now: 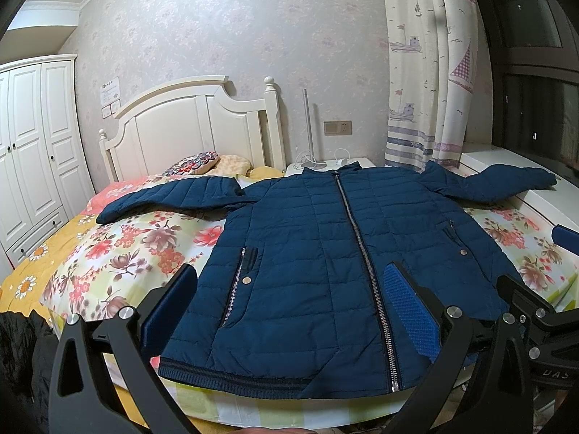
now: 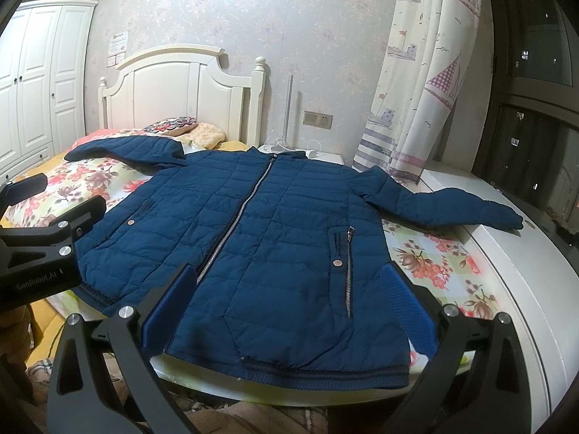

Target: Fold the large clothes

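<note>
The jacket [image 1: 307, 238], a dark blue quilted one zipped to the collar, lies flat and face up on the floral quilt [image 1: 144, 238] across the near edge of the bed [image 1: 188, 123]. Its ribbed hem [image 2: 325, 372] runs along that edge, closest to both cameras. The left gripper [image 1: 293, 289] hovers just above the hem with its jaws spread wide, holding nothing; the blue pads [image 1: 409, 307] frame the lower front and the zip [image 1: 362, 249]. The right gripper [image 2: 289, 289] hangs beside it, equally wide apart and empty, over the pocket zip [image 2: 348, 271]. Further back, one sleeve [image 1: 170, 199] stretches across the quilt toward the bed's left side, and the other sleeve [image 2: 452, 206] reaches past the right edge onto a white ledge [image 2: 524, 275]. Beyond the collar stand pillows [image 1: 206, 162], the white headboard [image 1: 188, 123] and a curtain [image 2: 427, 72]
</note>
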A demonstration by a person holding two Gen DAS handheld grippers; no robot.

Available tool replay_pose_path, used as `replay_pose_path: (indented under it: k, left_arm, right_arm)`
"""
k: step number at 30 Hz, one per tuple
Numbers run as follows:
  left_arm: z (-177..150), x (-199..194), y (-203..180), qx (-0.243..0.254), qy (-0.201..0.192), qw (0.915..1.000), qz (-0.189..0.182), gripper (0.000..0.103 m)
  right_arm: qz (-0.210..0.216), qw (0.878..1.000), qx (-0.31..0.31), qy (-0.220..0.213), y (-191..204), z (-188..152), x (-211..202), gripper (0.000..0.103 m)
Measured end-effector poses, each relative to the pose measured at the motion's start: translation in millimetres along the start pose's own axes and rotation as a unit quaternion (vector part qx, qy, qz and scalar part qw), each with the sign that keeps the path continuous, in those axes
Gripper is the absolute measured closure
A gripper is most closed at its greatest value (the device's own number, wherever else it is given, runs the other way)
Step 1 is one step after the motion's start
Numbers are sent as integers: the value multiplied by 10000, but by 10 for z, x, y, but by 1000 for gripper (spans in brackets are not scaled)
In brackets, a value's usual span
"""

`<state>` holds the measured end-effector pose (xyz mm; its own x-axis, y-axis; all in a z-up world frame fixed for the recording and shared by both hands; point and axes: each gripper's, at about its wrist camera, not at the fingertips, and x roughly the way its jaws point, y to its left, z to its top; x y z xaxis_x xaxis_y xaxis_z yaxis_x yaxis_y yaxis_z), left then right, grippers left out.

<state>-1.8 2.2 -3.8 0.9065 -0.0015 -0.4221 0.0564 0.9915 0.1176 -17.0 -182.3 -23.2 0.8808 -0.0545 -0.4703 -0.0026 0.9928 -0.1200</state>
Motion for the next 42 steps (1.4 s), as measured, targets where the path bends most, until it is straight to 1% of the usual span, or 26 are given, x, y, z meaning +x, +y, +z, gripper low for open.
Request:
replay_pose_path:
  k: [33,42]
  left_arm:
    - [2,32,20,-2,9,10000,4,4]
    - [-53,68,42,0,96,10000,-15,4]
  right_arm:
    - [23,10000,37,7,0,-8,-2,2]
    - [53,9999,114,64,55,-51,25,2]
